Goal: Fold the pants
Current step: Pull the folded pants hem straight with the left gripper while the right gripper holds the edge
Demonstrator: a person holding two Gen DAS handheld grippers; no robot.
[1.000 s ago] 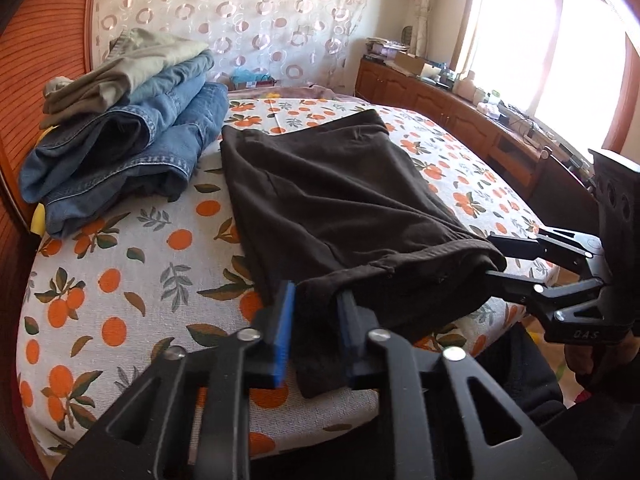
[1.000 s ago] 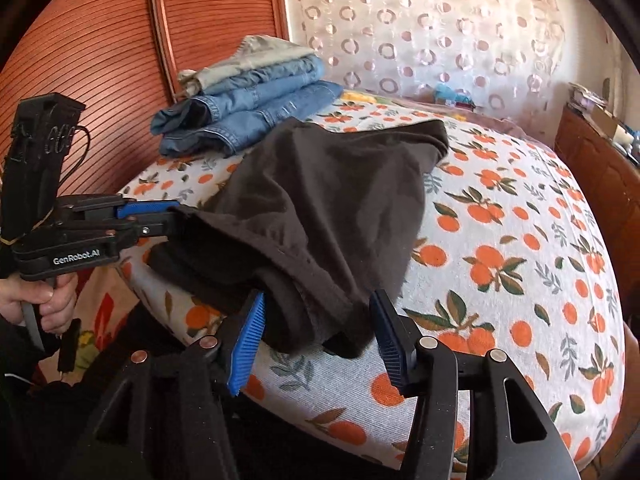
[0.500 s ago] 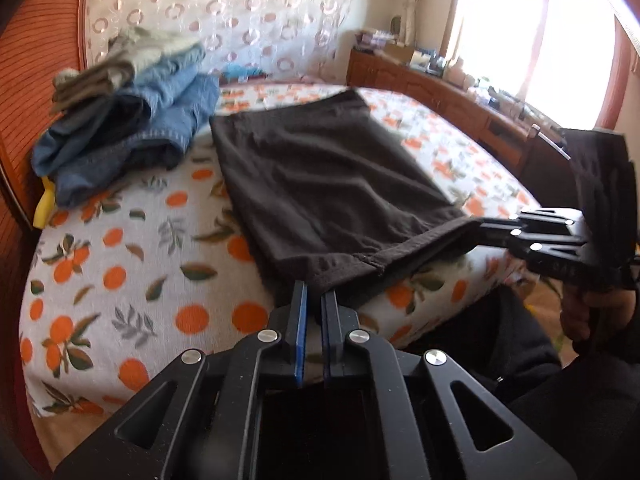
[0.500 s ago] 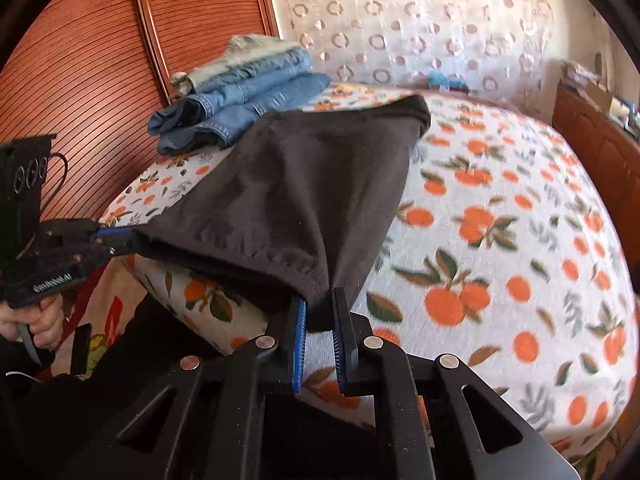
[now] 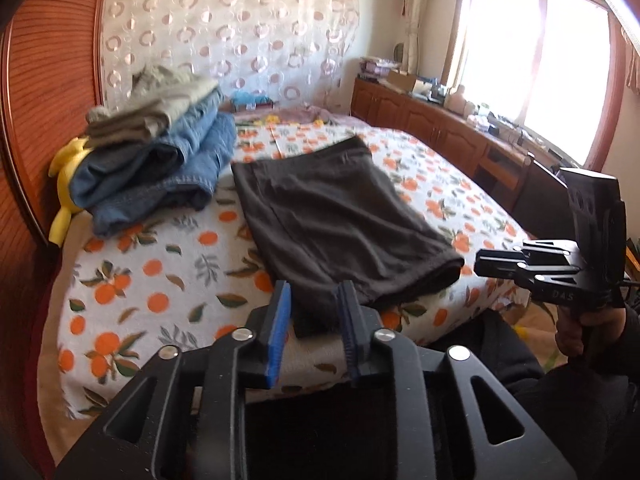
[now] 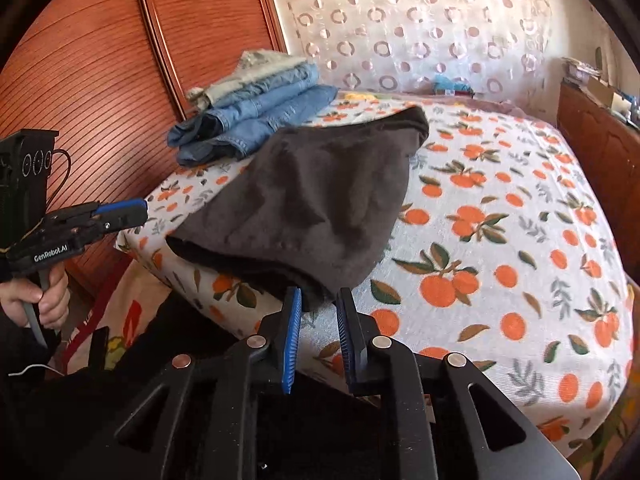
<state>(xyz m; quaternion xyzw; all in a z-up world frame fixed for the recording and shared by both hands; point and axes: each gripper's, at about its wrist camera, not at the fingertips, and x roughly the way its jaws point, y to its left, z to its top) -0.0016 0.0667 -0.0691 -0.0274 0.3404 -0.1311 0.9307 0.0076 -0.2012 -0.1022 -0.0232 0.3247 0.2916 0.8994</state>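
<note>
Currently both grippers sit at the bed's [image 5: 168,248] near edge, tilted down at the pants [image 5: 332,216]. Left gripper [image 5: 314,304]: jaws opening, the hem corner hangs between the pads, not pinched. Right gripper [image 6: 318,312]: jaws opening too, the other hem corner sits loose in the gap. Pants lie flat along the bed, hem draped over the edge. Folded jeans stack [image 5: 160,168] sits left of them, just beside. Nothing blocks either gripper.

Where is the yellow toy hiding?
In the left wrist view, the yellow toy peeks out at the left edge of the bed, squeezed between the wooden headboard and the stack of folded jeans.
</note>
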